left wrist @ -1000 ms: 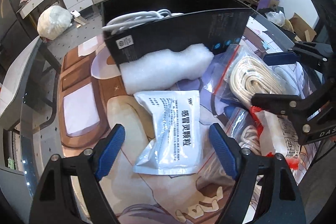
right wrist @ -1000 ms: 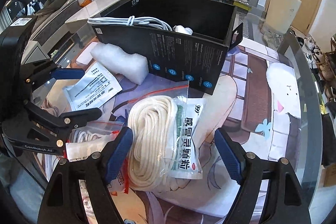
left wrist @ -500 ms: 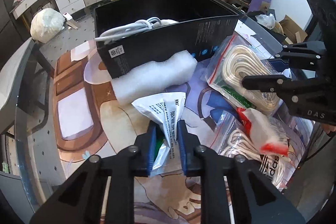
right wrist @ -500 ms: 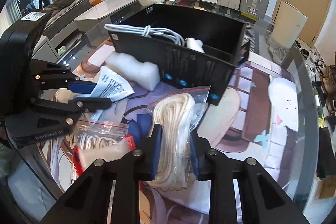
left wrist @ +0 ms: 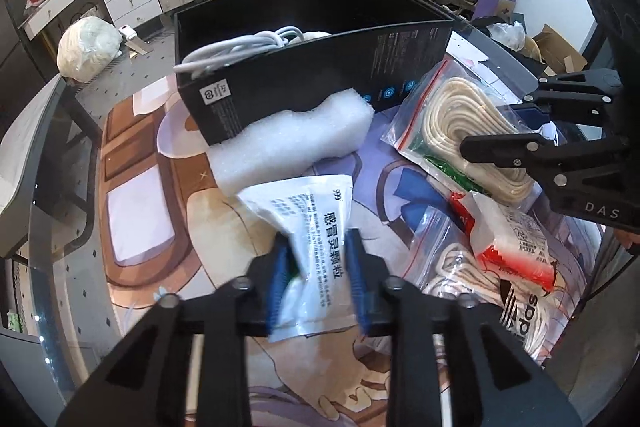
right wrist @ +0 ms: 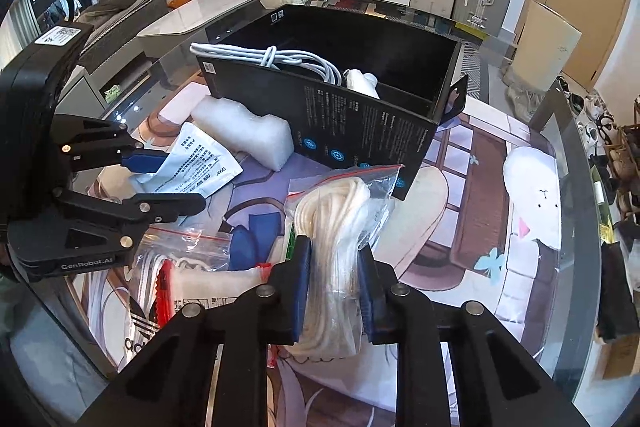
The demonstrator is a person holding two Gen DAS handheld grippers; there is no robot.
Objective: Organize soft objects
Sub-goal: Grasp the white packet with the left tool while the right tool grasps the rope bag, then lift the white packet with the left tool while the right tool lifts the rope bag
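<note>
Two soft items are gripped at once. The left gripper (left wrist: 316, 271) is clamped on a white sachet (left wrist: 310, 227), raised off the mat just in front of a foam block (left wrist: 288, 143). The right gripper (right wrist: 334, 283) is clamped on a clear bag of cream rope (right wrist: 340, 227), near the box corner.

Procedure, as judged:
1. Lift each item high enough to pass the near wall of the black box (left wrist: 320, 75).
2. Carry over one item at a time, so the two grippers do not crowd each other.
3. Open the jaws only once the item hangs over the free part of the box.
4. Expect the sachet and the bag to sag and catch the rim.

Contents: the box holds a coiled white cable (right wrist: 280, 61) and a small white object beside it. A second rope bag (left wrist: 464, 275) and a red-and-white pack (left wrist: 512, 239) lie on the mat.
</note>
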